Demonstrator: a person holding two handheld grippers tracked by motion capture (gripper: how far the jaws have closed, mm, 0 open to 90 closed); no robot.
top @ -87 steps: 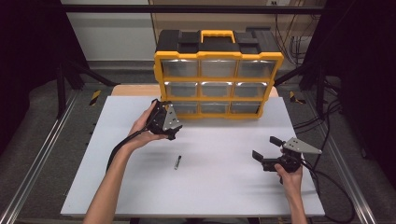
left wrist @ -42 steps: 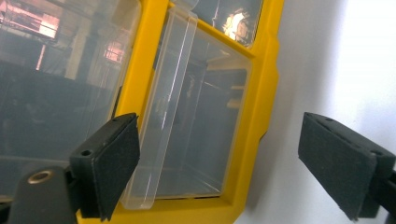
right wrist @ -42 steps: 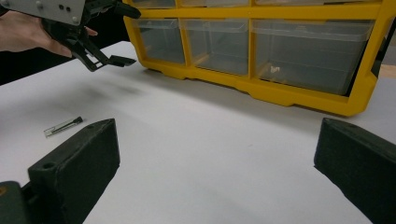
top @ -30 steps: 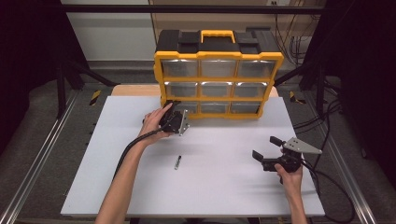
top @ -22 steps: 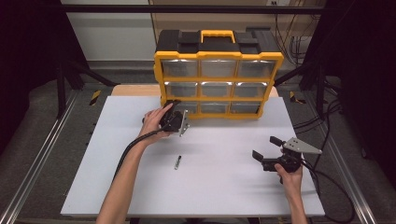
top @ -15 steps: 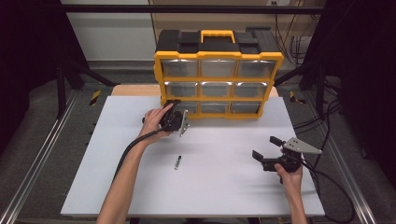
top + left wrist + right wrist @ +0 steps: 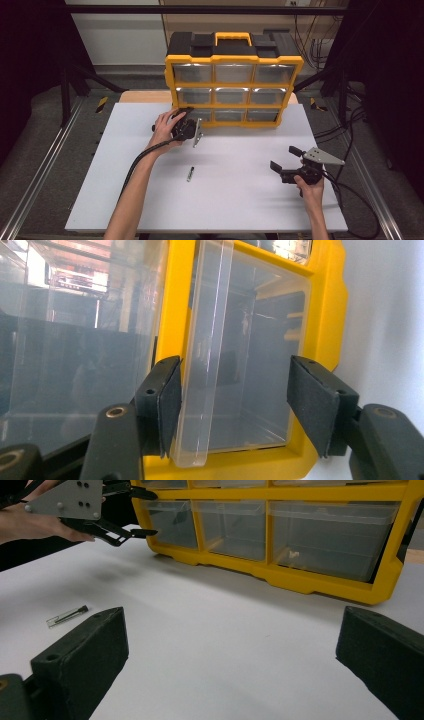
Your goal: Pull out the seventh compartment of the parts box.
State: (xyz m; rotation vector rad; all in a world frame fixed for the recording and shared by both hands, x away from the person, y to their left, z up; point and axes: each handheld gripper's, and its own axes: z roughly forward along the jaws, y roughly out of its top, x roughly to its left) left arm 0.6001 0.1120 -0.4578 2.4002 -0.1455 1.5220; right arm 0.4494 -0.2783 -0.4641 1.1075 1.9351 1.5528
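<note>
A yellow and black drawer organizer (image 7: pixel 234 80) stands upright at the back of the white table (image 7: pixel 235 200). My left gripper (image 7: pixel 189 119) is up against its bottom-left clear drawer (image 7: pixel 250 365). In the left gripper view the gripper (image 7: pixel 232 390) is open, with the drawer's clear handle lip (image 7: pixel 207 355) between the jaws, close to one pad (image 7: pixel 170 395) and well apart from the other. My right gripper (image 7: pixel 284 157) rests open at the table's right with nothing between its jaws (image 7: pixel 232 625). A small dark pin in a clear sleeve (image 7: pixel 190 173) lies mid-table.
The right gripper view has the left gripper (image 7: pixel 147 512) at the organizer's lower row (image 7: pixel 330 530) and the pin (image 7: pixel 67 616) lying to the left. Cables trail from both grippers. Open table surface lies between the pin and the right gripper.
My left gripper has moved right and closer to the organizer, to its bottom-left drawer, and has held nearly still over the last second. The right gripper has not moved.
</note>
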